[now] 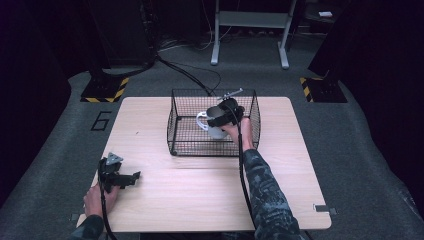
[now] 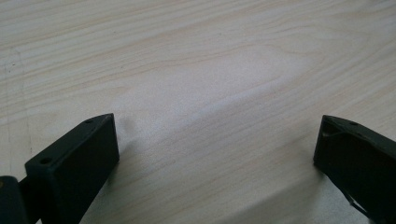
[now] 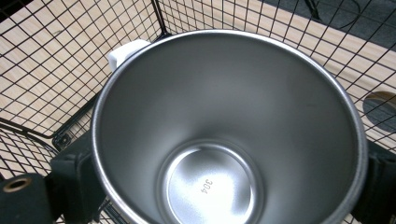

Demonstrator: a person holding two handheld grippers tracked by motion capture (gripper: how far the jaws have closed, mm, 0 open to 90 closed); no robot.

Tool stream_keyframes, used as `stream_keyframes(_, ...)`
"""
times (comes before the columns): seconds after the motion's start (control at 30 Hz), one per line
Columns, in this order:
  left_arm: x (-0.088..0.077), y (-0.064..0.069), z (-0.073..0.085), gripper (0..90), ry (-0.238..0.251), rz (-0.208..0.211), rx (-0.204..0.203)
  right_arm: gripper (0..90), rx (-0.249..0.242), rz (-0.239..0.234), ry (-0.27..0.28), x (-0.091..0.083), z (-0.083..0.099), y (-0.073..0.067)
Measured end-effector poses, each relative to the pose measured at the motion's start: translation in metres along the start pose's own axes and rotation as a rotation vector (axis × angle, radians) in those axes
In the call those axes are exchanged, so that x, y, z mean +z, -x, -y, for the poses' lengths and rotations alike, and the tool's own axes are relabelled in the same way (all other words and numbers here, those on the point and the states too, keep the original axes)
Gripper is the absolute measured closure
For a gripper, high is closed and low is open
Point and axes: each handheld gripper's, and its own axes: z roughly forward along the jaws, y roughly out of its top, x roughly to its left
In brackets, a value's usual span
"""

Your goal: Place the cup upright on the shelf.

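I see a black wire basket (image 1: pixel 175 125) standing on the far middle of the wooden desk (image 1: pixel 200 200), and its mesh walls surround the white mug (image 1: pixel 212 131) on every side. My right hand-held gripper (image 1: pixel 227 114) is inside the basket, with its jaws clamped on the two sides of the mug. The right gripper view looks straight down into the mug's steel inside (image 3: pixel 224 140), where "304" is stamped on the bottom, and a white handle (image 3: pixel 123 50) shows behind the rim. My left hand-held gripper (image 1: pixel 120 177) rests on the near left part of the desk, well apart from the basket; its jaws stand wide apart over bare wood (image 2: pixel 210 93).
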Motion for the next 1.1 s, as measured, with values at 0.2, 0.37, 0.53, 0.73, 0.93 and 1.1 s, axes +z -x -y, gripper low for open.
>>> stream_keyframes(0.2,0.0,0.0,0.0,0.0,0.004,-0.002,0.0,7.2,-0.012,0.0,-0.026,0.004,-0.001,0.001)
stream_keyframes(0.37,0.0,0.0,0.0,0.0,0.0,0.0,0.0,7.1,-0.007,-0.003,-0.038,0.01,-0.001,0.001)
stream_keyframes(0.53,0.0,0.0,0.0,0.0,-0.002,0.0,0.002,7.1,-0.013,-0.001,-0.055,0.012,-0.003,0.002)
stream_keyframes(0.73,-0.001,-0.001,0.0,0.0,-0.007,0.0,0.009,7.1,0.002,0.002,-0.065,0.016,-0.003,0.001)
stream_keyframes(0.93,-0.001,-0.001,0.0,0.0,-0.007,0.0,0.01,7.1,-0.013,0.003,-0.086,0.018,-0.003,0.0)
stream_keyframes(1.1,0.0,-0.001,0.0,0.0,-0.007,0.001,0.009,7.1,-0.014,0.005,-0.099,0.022,-0.003,-0.002)
